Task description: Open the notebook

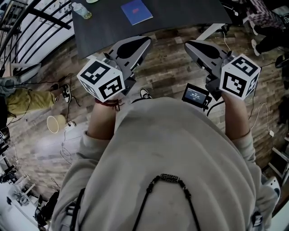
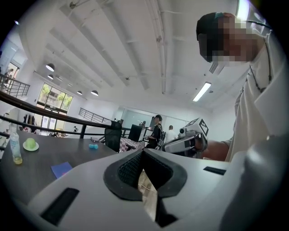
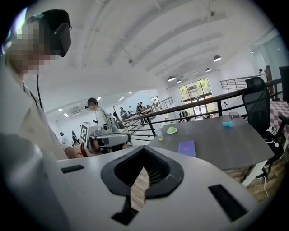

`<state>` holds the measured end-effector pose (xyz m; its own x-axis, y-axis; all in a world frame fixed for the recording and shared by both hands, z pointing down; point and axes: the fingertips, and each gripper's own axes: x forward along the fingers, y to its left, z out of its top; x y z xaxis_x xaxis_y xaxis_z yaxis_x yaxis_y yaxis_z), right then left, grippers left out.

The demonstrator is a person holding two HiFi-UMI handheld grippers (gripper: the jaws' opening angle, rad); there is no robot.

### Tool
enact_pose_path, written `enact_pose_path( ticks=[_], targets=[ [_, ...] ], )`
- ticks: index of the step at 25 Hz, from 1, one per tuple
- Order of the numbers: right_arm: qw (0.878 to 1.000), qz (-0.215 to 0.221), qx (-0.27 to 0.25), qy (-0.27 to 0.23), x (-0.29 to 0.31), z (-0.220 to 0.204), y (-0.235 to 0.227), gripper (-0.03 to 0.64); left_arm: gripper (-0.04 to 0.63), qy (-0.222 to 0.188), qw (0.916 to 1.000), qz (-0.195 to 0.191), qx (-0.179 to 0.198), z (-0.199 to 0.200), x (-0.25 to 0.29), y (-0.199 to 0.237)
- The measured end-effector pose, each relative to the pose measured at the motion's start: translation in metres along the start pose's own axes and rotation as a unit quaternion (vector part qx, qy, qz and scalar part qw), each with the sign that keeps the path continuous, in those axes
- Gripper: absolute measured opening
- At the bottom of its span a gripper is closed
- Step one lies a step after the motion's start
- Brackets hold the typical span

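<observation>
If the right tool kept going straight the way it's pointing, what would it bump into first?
The right tool would most likely meet the dark table, near its closer edge, just left of the blue notebook in that tool's view. Only air lies between; depth is hard to judge.

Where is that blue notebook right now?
The blue notebook lies closed on the dark table, at the top of the head view, slightly left of centre, with a plastic bottle to its left.
</observation>
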<state>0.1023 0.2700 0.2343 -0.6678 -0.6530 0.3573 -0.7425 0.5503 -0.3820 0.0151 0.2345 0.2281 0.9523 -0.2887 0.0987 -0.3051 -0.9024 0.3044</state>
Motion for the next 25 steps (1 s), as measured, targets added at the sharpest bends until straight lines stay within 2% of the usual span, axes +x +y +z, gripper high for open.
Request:
enact_pose_path(
  ticks=[4,10,13,21,25],
  targets=[
    [1.0,-0.002,-0.004,0.005,0.028,0.013,0.005,0.017,0.0,0.005,0.9998,0.017,0.01,-0.001,-0.016,0.025],
    [1.0,-0.005,0.019,-0.008,0.078,0.032,0.0,0.017,0.0,0.045,0.9975,0.043,0.035,-0.018,-0.04,0.071],
    [0.999,-0.009,0.031,-0.01,0.091,0.037,0.004,0.017,0.0,0.041,0.9976,0.05,0.024,-0.019,-0.057,0.081],
    [1.0,0.01,0.02,0.0,0.127,0.06,-0.001,0.017,0.0,0.022,0.9968,0.074,0.02,-0.006,-0.072,0.109],
    [0.999,0.034,0.015,0.012,0.169,0.072,-0.01,0.017,0.0,0.018,0.994,0.107,0.008,-0.004,-0.09,0.146]
  ],
)
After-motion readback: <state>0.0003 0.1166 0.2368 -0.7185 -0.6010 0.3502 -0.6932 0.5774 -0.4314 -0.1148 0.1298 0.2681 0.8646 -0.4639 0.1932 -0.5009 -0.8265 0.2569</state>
